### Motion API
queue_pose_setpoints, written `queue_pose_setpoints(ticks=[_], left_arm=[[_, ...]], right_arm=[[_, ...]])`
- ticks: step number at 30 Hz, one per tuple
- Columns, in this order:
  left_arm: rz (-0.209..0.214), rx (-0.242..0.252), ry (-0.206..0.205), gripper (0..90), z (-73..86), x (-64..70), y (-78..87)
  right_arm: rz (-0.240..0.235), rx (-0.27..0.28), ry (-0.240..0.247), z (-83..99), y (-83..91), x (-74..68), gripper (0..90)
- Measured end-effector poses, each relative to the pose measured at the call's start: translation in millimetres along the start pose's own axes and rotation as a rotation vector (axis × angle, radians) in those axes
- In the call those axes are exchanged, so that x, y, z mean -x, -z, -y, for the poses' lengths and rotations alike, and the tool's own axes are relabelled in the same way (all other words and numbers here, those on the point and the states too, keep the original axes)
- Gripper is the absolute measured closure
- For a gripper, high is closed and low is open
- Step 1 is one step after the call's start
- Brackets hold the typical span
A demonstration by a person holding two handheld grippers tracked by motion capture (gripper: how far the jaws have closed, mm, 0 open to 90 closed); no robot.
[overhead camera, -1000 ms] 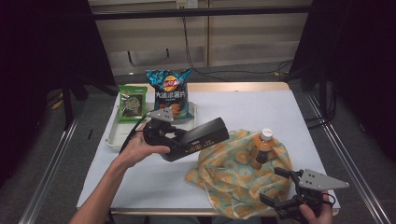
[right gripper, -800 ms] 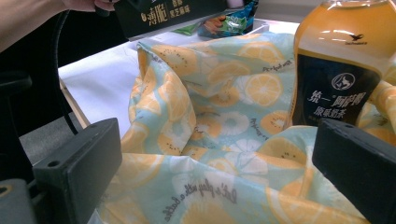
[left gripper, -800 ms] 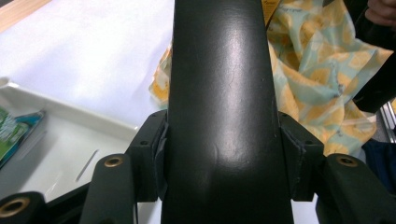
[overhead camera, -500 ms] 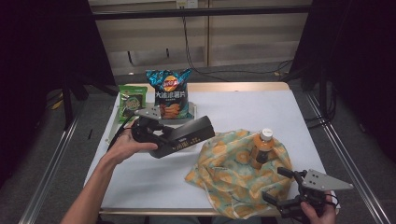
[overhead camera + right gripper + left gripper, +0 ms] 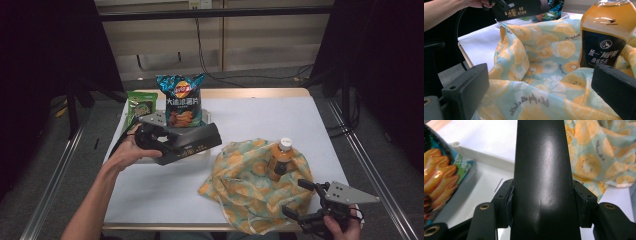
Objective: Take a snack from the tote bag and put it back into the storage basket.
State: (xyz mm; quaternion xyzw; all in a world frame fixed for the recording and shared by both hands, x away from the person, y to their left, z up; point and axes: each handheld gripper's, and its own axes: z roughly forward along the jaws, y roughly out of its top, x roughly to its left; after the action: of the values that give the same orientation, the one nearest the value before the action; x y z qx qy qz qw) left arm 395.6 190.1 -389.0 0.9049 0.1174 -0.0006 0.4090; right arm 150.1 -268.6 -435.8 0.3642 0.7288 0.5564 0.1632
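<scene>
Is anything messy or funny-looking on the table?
A little. The fruit-print cloth bag lies crumpled and open near the table's front edge, with the tea bottle standing up inside its folds. The left gripper is clamped on a long black box. Nothing looks spilled or broken.

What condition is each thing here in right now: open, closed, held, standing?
Left gripper: shut on black box, lifted.
Right gripper: open, at the cloth bag's edge.
Cloth bag: open, crumpled.
Bottle: capped, upright in bag.
Chip bag: sealed, standing.
</scene>
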Motion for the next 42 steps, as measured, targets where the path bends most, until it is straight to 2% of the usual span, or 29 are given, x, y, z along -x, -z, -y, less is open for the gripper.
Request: queue_pose_setpoints(ticks=[9, 12, 14, 20, 21, 25, 28, 31, 34, 35, 36, 39, 42], left_arm=[[-0.01, -0.018, -0.014, 43.4, 9.5, -13.3, 7.2], [-0.015, -0.039, -0.026, 43.4, 10.6, -16.9, 8.7], [-0.023, -0.078, -0.045, 43.3, 8.9, -19.1, 10.5], [-0.021, -0.073, -0.051, 43.3, 10.0, -29.3, 14.9], [-0.034, -0.081, -0.05, 43.3, 11.1, -31.5, 15.4], [-0.036, -0.106, -0.052, 43.3, 17.1, -41.3, 16.4], [-0.02, -0.115, -0.051, 43.3, 21.2, -46.6, 14.1], [-0.027, -0.139, -0.059, 43.3, 25.0, -51.0, 8.2], [-0.039, -0.132, -0.054, 43.2, 25.6, -53.3, 6.7], [-0.04, -0.139, -0.066, 43.2, 24.9, -55.0, 7.6], [-0.04, -0.126, -0.051, 43.2, 25.7, -54.9, 6.9], [-0.052, -0.132, -0.056, 43.2, 27.7, -57.3, 4.4], [-0.045, -0.138, -0.053, 43.2, 29.4, -60.5, -0.3]], right_arm=[[-0.005, 0.004, 0.009, 0.8, 3.1, -0.3, 0.8], [-0.003, 0.011, 0.01, 1.0, 4.6, 0.1, 0.8], [-0.008, 0.018, 0.003, 1.0, 5.1, 0.2, 0.8], [-0.008, 0.011, 0.001, 0.8, 4.1, 0.3, 0.8], [-0.01, 0.01, 0.005, 0.9, 4.0, 0.4, 0.8], [-0.011, 0.012, 0.001, 0.8, 4.3, 0.3, 0.7], [-0.013, 0.012, -0.001, 0.9, 4.1, 0.4, 0.7], [-0.017, 0.015, 0.005, 0.8, 3.5, 0.6, 0.7], [-0.02, 0.015, 0.006, 1.1, 3.1, 0.8, 0.7], [-0.021, 0.015, 0.006, 1.1, 3.1, 0.8, 0.7], [-0.023, 0.013, 0.006, 1.2, 3.1, 0.7, 0.7], [-0.024, 0.014, 0.004, 1.2, 2.8, 0.7, 0.7], [-0.025, 0.01, 0.002, 1.2, 2.5, 0.6, 0.7]])
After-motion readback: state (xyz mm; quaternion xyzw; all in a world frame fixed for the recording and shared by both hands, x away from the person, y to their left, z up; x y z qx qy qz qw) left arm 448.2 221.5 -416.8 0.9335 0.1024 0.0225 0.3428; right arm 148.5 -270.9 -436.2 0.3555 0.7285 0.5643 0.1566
